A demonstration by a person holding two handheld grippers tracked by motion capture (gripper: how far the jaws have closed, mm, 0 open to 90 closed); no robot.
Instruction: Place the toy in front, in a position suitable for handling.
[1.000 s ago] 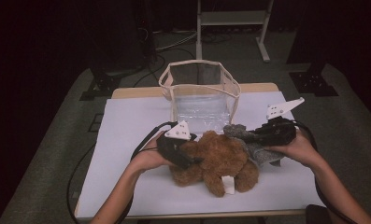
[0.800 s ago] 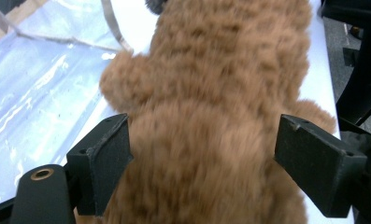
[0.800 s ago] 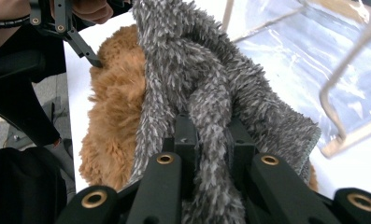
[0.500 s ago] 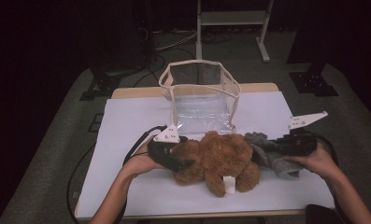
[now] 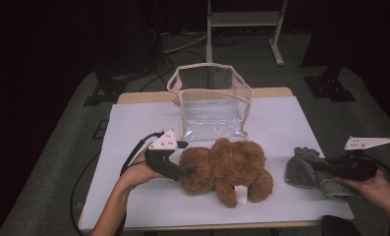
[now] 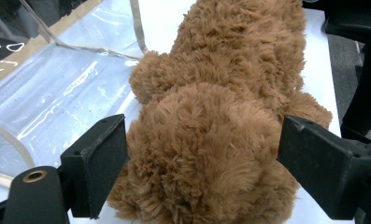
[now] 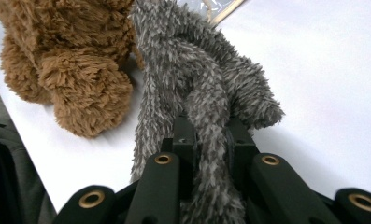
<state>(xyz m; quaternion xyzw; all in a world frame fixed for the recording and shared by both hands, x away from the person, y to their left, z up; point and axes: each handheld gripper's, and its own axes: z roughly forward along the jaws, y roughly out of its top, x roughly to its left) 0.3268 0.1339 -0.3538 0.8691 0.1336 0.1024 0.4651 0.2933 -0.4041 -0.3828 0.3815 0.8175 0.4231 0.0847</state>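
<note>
Grey plush (image 5: 308,169) clamped in right tool (image 5: 330,167), right of brown bear (image 5: 227,164); left tool (image 5: 188,170) wide around bear's head, jaws just opening; clear bag (image 5: 212,101) behind bear unfilled.

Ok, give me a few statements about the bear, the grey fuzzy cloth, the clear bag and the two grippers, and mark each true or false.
1. The right gripper is clamped on the grey fuzzy cloth. True.
2. The brown teddy bear sits inside the clear bag. False: it lies on the table in front of the bag.
3. The left gripper has its jaws either side of the bear's head. True.
4. The grey cloth is draped over the bear. False: it lies to the bear's right, near the table edge.
</note>
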